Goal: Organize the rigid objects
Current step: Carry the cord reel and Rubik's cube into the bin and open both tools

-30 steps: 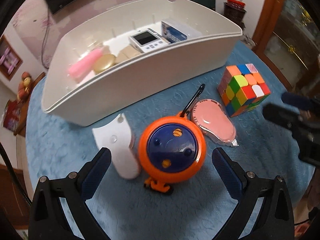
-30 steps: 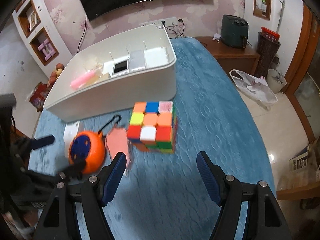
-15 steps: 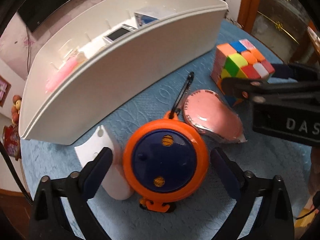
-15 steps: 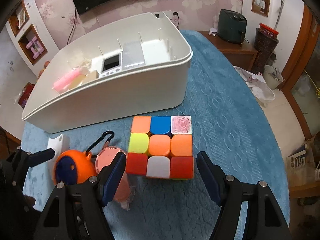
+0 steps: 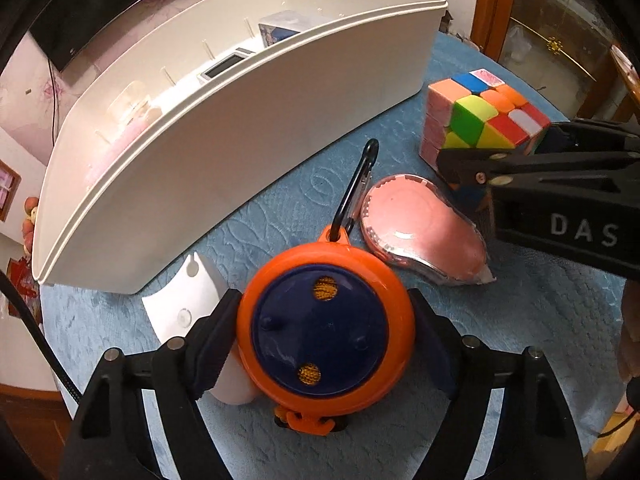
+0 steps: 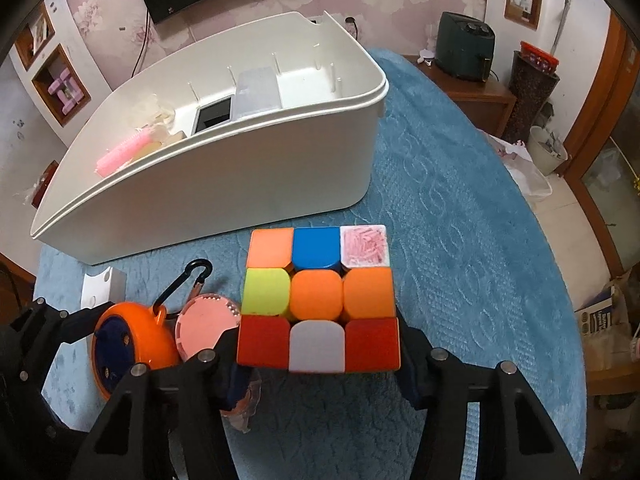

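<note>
My left gripper (image 5: 326, 340) is shut on the round orange and blue disc (image 5: 326, 330), which has a black carabiner clip; the disc rests on the blue tablecloth. My right gripper (image 6: 320, 350) is shut on the colourful puzzle cube (image 6: 318, 298), which also shows in the left wrist view (image 5: 480, 116). A pink flat case (image 5: 420, 228) lies between disc and cube. A white plastic piece (image 5: 188, 304) lies left of the disc. The white storage bin (image 6: 224, 184) stands behind, holding a pink item (image 6: 124, 152), a small screen device and a box.
The blue tablecloth (image 6: 460, 240) covers a round table whose edge curves at the right. Beyond it stand a wooden cabinet with a dark appliance (image 6: 464, 50) and a bag on the floor.
Both grippers have moved forward and closed: the left fingers now press the orange disc's sides and the right fingers press the cube's sides.
</note>
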Tool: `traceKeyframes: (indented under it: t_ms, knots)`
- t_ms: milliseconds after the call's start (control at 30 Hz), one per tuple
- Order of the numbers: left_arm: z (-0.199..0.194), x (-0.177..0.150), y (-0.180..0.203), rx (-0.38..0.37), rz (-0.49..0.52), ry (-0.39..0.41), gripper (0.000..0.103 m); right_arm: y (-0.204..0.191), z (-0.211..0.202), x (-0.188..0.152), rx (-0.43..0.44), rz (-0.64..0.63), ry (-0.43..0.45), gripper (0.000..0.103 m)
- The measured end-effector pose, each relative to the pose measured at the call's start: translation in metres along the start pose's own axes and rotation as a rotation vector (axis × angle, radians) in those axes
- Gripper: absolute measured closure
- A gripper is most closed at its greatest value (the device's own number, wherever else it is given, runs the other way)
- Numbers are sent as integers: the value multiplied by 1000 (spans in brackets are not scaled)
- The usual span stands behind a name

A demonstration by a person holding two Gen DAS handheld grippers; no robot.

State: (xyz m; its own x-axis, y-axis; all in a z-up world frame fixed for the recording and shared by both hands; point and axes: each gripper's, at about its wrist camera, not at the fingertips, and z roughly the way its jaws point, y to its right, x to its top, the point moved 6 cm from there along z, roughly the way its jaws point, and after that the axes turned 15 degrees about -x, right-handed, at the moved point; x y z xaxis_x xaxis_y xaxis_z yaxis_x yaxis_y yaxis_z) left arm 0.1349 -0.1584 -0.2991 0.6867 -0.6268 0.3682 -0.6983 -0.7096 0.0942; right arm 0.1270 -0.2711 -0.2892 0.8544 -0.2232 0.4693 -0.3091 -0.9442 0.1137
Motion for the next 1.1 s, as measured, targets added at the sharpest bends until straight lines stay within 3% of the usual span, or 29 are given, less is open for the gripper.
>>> traceKeyframes:
  t_ms: [233, 467, 633, 833, 967, 1100]
  knots:
    - [-18, -6, -2, -8, -60, 12, 21, 6, -23, 0, 18, 1, 46, 46]
    - [-76, -8, -5, -9, -129, 84, 21, 9, -55, 9, 54, 3, 109, 46]
    - [-127, 10, -16, 13, -157, 174, 21, 7, -81, 24, 81, -2, 161, 46]
    - [-174, 52, -49, 45, -186, 281, 21, -2, -107, 63, 101, -10, 233, 46]
    - [-171, 80, -72, 78, -206, 313, 21, -9, -118, 106, 104, 4, 285, 46]
    - [-160, 102, -100, 64, -243, 319, 21, -16, -122, 150, 84, 16, 333, 46]
